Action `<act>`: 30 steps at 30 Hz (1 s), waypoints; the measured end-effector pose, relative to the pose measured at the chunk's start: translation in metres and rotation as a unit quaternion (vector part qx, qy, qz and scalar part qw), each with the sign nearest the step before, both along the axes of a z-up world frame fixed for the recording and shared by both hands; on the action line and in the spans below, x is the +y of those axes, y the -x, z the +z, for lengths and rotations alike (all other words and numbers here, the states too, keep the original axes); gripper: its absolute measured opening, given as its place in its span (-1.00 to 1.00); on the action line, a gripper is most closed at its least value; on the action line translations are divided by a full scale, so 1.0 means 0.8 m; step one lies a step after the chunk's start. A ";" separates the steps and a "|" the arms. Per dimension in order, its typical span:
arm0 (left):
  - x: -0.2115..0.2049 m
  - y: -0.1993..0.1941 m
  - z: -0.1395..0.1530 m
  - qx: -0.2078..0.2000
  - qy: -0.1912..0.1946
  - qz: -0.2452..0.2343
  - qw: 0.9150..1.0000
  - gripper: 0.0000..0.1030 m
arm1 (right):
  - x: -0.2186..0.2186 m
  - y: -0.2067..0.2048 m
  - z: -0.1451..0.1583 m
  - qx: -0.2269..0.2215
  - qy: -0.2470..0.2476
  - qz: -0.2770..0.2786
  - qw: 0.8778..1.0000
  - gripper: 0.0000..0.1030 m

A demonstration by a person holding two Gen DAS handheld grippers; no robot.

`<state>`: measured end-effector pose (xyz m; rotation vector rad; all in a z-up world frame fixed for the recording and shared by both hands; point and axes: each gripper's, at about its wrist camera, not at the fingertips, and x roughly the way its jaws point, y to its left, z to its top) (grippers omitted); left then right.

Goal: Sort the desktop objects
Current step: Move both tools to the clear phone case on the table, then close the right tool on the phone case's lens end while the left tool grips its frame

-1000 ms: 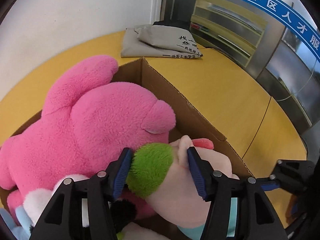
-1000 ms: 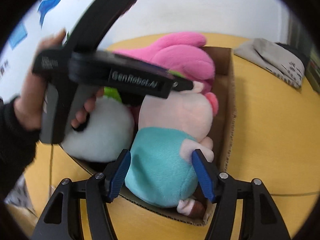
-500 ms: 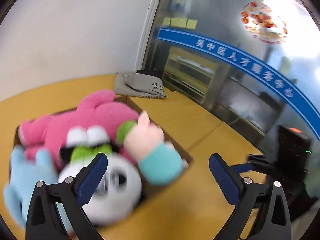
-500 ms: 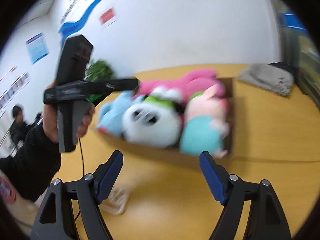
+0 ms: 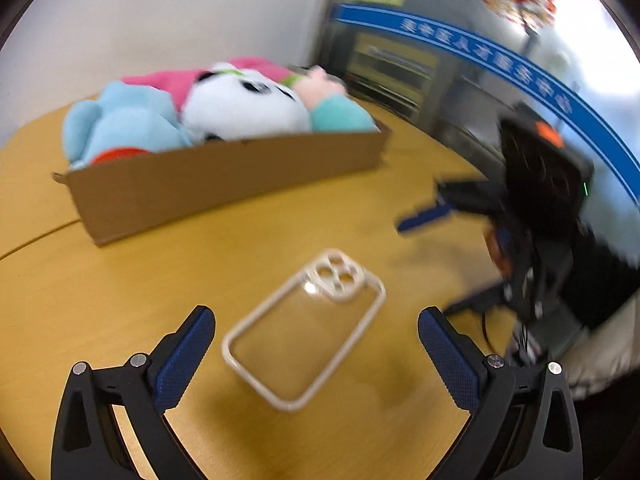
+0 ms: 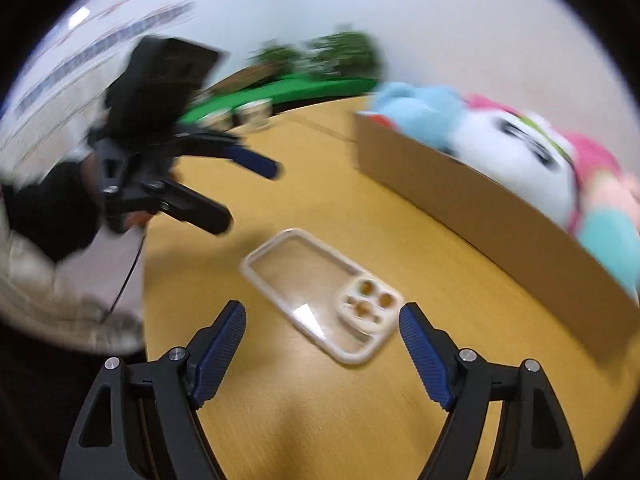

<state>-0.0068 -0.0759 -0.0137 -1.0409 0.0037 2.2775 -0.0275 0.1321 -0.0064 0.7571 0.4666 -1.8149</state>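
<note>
Clear phone case (image 5: 304, 330) now lower centre; both grippers (image 5: 316, 354) (image 6: 322, 346) let go of toys, jaws apart, empty. Box (image 5: 224, 184) packed; case next.

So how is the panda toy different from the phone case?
The panda is white, fluffy and round; the phone case is clear, flat and thin with a pale rim. The panda sits packed in the cardboard box among other plush toys; the case lies alone on the bare table, between both open grippers' fingers, touching neither. Neither is held.
</note>
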 end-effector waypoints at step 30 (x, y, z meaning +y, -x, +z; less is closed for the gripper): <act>0.046 0.034 -0.054 0.007 0.080 -0.221 0.972 0.98 | -0.049 -0.016 -0.055 0.048 -0.135 0.113 0.983 0.61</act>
